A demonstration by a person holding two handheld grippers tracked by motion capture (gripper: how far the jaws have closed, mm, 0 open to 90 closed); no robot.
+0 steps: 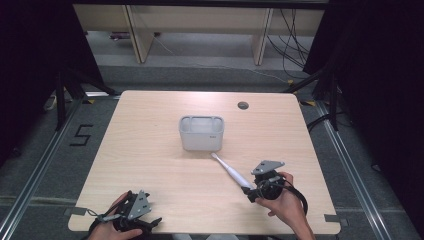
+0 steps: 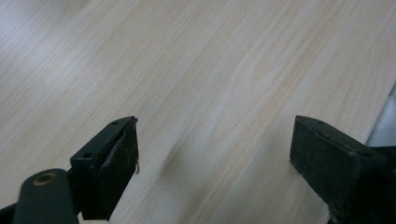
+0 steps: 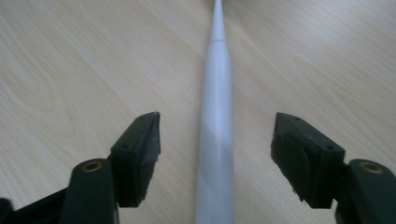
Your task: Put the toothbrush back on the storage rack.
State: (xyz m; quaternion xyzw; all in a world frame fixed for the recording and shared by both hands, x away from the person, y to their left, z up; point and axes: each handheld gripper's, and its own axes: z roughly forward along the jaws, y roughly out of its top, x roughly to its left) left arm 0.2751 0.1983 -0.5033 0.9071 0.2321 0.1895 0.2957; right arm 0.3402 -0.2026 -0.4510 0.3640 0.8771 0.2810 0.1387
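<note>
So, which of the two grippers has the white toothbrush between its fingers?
The right gripper: the slim white plastic electric toothbrush lies on the table between its open fingers, untouched. The left gripper has bare wood between its fingers.

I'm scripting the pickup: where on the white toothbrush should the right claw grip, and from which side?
Probably the thick handle end of the white toothbrush, across its width. It lies flat, centred between the open right claw; the neck tapers thin. Come from behind, along it, and close.
</note>
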